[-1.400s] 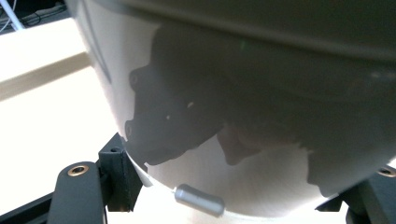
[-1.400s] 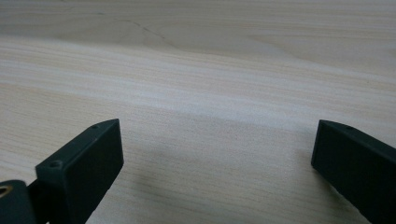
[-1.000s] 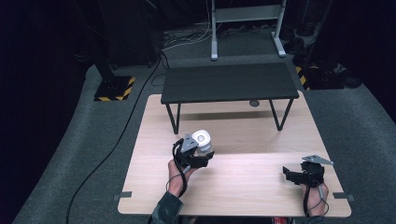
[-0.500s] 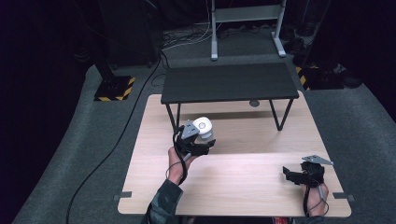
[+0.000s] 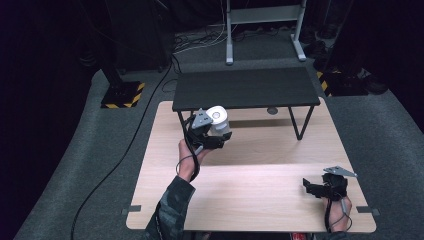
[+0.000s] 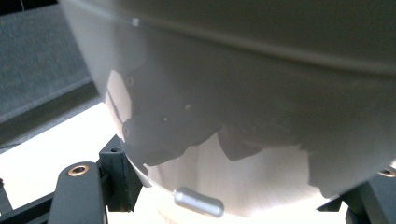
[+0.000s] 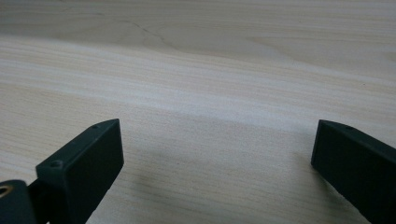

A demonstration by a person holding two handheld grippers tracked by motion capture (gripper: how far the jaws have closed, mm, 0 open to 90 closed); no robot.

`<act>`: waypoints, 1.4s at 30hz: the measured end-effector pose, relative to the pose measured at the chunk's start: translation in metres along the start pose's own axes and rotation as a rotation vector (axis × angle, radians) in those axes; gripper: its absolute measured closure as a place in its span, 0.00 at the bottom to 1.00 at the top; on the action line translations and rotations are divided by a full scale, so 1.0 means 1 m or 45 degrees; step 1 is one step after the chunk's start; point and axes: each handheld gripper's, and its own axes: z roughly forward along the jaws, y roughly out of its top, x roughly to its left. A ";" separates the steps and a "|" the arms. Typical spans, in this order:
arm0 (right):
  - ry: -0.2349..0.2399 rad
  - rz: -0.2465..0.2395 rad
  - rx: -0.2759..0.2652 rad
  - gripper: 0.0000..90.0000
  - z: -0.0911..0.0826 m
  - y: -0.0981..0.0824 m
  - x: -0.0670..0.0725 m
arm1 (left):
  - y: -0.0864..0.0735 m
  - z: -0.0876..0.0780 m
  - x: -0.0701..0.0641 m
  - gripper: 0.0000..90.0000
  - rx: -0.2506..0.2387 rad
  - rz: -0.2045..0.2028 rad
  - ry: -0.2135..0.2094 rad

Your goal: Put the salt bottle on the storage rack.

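Two grippers are in your hands over the wooden table (image 5: 260, 200). Your left gripper (image 5: 216, 136) is clamped on a white cup-like container (image 5: 219, 120), its jaws pressed against the pale wall (image 6: 261, 107), and you hold it lifted above the table's far-left part, just in front of the black bench (image 5: 245, 87) along the far edge. Your right gripper (image 5: 311, 188) rests near the near-right corner, its jaws spread wide over bare wood (image 7: 205, 93), holding nothing.

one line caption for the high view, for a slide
Left gripper holds a white cup above the wooden table; right gripper rests open.
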 end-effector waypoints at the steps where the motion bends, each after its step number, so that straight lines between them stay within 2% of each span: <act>1: 0.000 -0.002 0.001 0.01 0.000 0.000 0.000 | 0.002 0.000 0.001 0.31 0.000 0.000 -0.002; 14: -0.001 -0.002 -0.001 0.01 0.000 0.000 0.000 | 0.046 -0.003 0.016 0.31 -0.015 0.030 -0.003; 24: 0.000 0.002 -0.006 0.01 0.000 -0.001 0.000 | 0.075 0.005 0.026 0.31 0.004 0.027 0.016; 29: -0.004 0.002 0.001 0.01 0.000 0.000 0.000 | 0.086 0.013 0.036 0.31 0.003 0.002 0.027; 32: -0.002 0.002 0.000 0.01 0.000 0.000 0.000 | 0.090 0.016 0.040 0.31 0.002 0.002 0.035; 35: 0.000 0.004 -0.002 0.01 0.000 0.000 0.000 | 0.091 0.019 0.045 0.31 -0.010 -0.022 0.035; 42: 0.004 0.004 -0.002 0.01 0.000 0.000 -0.001 | 0.095 0.031 0.052 0.31 0.021 -0.058 0.073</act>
